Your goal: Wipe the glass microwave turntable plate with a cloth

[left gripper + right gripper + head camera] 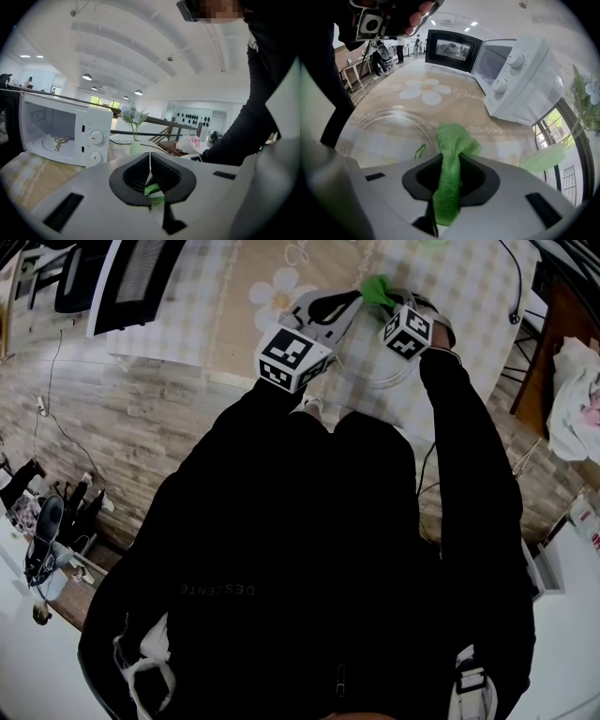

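In the right gripper view, saw the glass plate (379, 124) over the flowered tablecloth (422, 91), to the near left of the white microwave (525, 79) with its door swung open. Found the right gripper (449, 164) clenched on a green cloth (452, 140), with the bunched end at the plate's right rim. Found the left gripper (150, 176) clamped tight on a thin clear edge, apparently the plate's rim. Read "Jam…" in script on the tablecloth and "DESCENTE" on the black top (281, 549).
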`<state>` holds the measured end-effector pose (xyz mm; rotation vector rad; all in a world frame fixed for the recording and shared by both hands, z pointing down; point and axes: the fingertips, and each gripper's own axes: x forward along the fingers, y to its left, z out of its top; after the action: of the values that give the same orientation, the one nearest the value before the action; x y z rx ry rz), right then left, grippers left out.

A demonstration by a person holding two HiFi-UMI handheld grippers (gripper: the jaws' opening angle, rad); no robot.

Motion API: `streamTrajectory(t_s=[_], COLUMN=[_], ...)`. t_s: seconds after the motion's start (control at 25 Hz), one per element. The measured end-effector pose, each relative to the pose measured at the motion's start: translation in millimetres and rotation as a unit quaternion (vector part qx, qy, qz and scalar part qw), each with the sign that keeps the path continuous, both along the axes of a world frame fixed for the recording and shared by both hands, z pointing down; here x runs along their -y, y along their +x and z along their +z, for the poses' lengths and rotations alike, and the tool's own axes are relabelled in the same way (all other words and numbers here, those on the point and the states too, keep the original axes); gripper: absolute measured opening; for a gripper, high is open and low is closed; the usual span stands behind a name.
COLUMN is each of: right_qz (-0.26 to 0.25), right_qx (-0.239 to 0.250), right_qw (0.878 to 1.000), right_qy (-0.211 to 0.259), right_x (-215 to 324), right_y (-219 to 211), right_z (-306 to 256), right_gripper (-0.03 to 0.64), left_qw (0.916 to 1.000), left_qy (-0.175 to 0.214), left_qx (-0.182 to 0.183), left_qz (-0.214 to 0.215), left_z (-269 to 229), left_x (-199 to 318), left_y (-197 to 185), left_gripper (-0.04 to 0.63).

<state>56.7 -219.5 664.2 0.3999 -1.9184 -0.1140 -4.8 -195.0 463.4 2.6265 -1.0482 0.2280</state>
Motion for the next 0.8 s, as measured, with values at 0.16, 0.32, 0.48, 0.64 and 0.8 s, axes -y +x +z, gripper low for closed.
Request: streamTrajectory(t_s=[0.16, 0.32, 0.48, 0.64, 0.8], right_qz=[0.006, 0.01, 0.014, 0.018, 0.018], right_qx=[0.004, 0.014, 0.019, 0.02, 0.019], right_qw=[1.0, 0.999, 0.998, 0.997, 0.996], right_qy=[-0.018, -0.039, -0.06, -0.073, -0.085], right_x=[-9.9, -25.3, -42.2, -58.9, -82.1], right_y=[0.5, -1.6, -3.1, -4.7, -6.2], right_z=[1.7, 2.5, 3.1, 3.3, 4.1], right_gripper=[0.095, 0.095, 0.095, 0.095, 0.096], left_qw=[1.0, 1.0, 0.9999, 0.9997, 0.9995], left_qy=[-0.002, -0.004, -0.004, -0.003, -0.001], left_qx=[0.001, 0.006, 0.005, 0.005, 0.006], left_qz=[0.002, 0.007, 0.014, 0.022, 0.032], left_z=[3.2, 6.3, 6.2, 5.0, 3.8], left_x=[-5.2, -11.3, -17.3, -25.4, -37.3], left_y=[-1.9, -2.4, -0.8, 0.9, 2.5], left_gripper=[0.021, 0.021, 0.021, 0.021, 0.021])
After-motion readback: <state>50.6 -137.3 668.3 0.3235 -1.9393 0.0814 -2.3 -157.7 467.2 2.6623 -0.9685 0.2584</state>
